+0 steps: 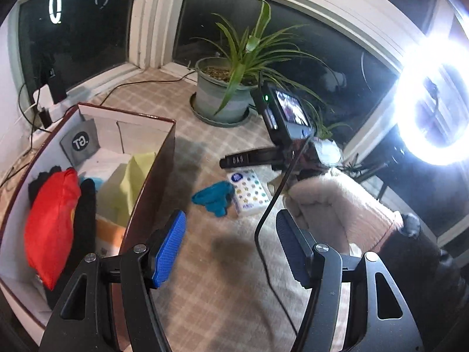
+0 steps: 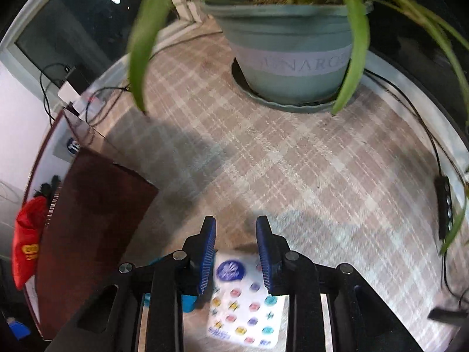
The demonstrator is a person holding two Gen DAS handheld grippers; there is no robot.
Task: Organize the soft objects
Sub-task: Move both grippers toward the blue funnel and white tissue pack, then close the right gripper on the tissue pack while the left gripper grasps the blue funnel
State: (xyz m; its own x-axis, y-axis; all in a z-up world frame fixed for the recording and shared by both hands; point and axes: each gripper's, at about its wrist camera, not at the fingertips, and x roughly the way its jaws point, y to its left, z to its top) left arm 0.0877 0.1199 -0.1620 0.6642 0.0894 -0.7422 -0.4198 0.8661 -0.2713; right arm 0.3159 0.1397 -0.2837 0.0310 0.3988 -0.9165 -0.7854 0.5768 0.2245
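Observation:
A white tissue pack (image 1: 249, 192) with coloured dots lies on the checked cloth, and a teal soft item (image 1: 214, 196) lies against its left side. The brown box (image 1: 152, 176) on the left holds a red cushion (image 1: 51, 226), a yellow-green cloth (image 1: 132, 182) and black items. My left gripper (image 1: 230, 249) is open and empty, hovering short of the pack. My right gripper (image 2: 236, 234) is open directly over the tissue pack (image 2: 246, 308), one finger at each side of its top end, not touching. The teal item (image 2: 187, 302) peeks out beside its left finger.
A potted plant (image 1: 225, 94) in a grey-green pot stands behind the pack. A camera (image 1: 290, 117) on a small tripod and a bright ring light (image 1: 433, 111) stand at the right. A black cable (image 1: 263, 234) crosses the cloth. A pink-sleeved arm (image 1: 346, 214) reaches in.

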